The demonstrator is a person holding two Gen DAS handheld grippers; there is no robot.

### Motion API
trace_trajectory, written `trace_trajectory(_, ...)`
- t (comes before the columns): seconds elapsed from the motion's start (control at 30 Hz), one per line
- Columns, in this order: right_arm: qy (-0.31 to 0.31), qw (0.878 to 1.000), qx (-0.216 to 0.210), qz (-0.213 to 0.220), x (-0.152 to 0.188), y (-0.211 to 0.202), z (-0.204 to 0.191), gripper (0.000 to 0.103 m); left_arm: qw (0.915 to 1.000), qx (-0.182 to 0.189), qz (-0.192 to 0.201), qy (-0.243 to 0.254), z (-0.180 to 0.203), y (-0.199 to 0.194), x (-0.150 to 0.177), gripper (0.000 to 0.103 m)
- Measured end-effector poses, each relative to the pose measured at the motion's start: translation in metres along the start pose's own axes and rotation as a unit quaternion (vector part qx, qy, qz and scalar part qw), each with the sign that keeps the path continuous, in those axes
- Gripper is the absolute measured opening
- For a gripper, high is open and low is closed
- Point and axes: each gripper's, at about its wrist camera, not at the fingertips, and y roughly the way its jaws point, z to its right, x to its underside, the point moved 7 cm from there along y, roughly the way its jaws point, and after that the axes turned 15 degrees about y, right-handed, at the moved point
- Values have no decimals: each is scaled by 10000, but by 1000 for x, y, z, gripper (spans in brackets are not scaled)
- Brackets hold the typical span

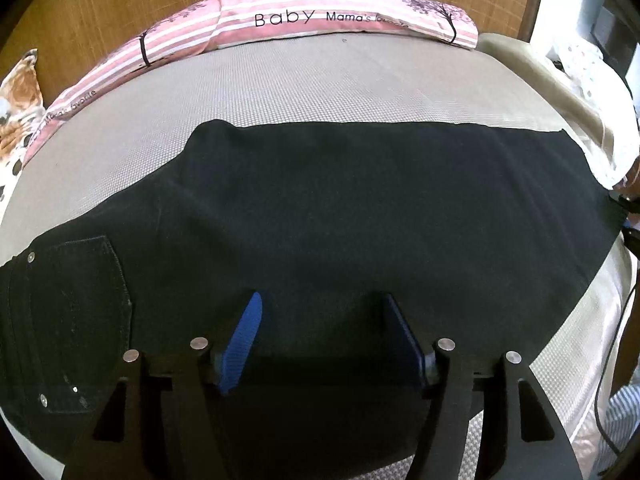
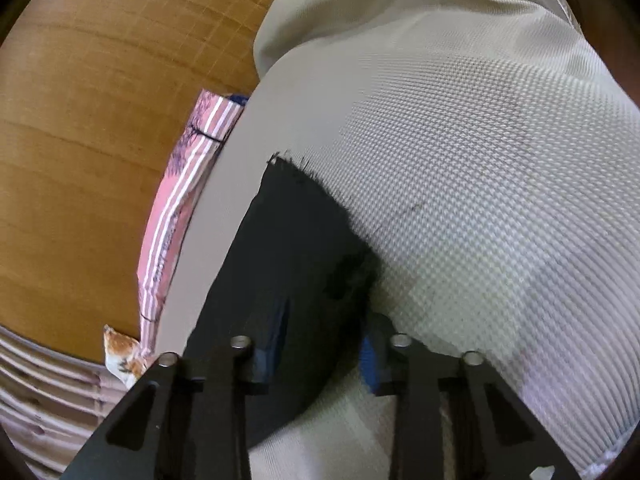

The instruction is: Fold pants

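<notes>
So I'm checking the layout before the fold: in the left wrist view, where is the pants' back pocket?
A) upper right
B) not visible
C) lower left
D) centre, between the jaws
C: the stitched pocket with rivets lies at the lower left of the black pants.

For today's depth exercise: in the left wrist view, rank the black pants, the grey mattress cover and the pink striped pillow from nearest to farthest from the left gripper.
1. Black pants: right under the left gripper.
2. Grey mattress cover: the bare strip beyond the pants.
3. Pink striped pillow: at the far edge, against the wooden headboard.
</notes>
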Motion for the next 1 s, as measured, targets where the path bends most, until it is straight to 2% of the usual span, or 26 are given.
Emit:
trace_trajectory(0.07,123,9999,-55,-20,-3,4,2,14,10000,-3,20,-19,0,0,0,66)
trace_trajectory(0.23,177,9998,-22,-29,0,1,-7,10,10000,29,21,-47,-2,1,-2,68)
trace_trajectory(0.43,-304,9985,-370,-269,28,-2,-75,9,9988,260,109,-401,-14,-10,-2,68)
trace_trajectory(0.6,-932,9902,-600,-848,87,24,-145,9,9964,186,382,-739,-40,-33,1,68)
trace_trajectory(0.73,-1307,9790,-690,-1404,143,57,-183,10,9924,96,587,-1073,-68,-52,8,68)
trace_trajectory(0.83,-1572,9673,-717,-1858,192,83,-204,10,9898,11,659,-1259,-88,-62,20,68)
trace_trajectory(1.0,-2227,9384,-581,-2579,283,121,-222,9,9858,-77,704,-1521,-114,-75,42,68)
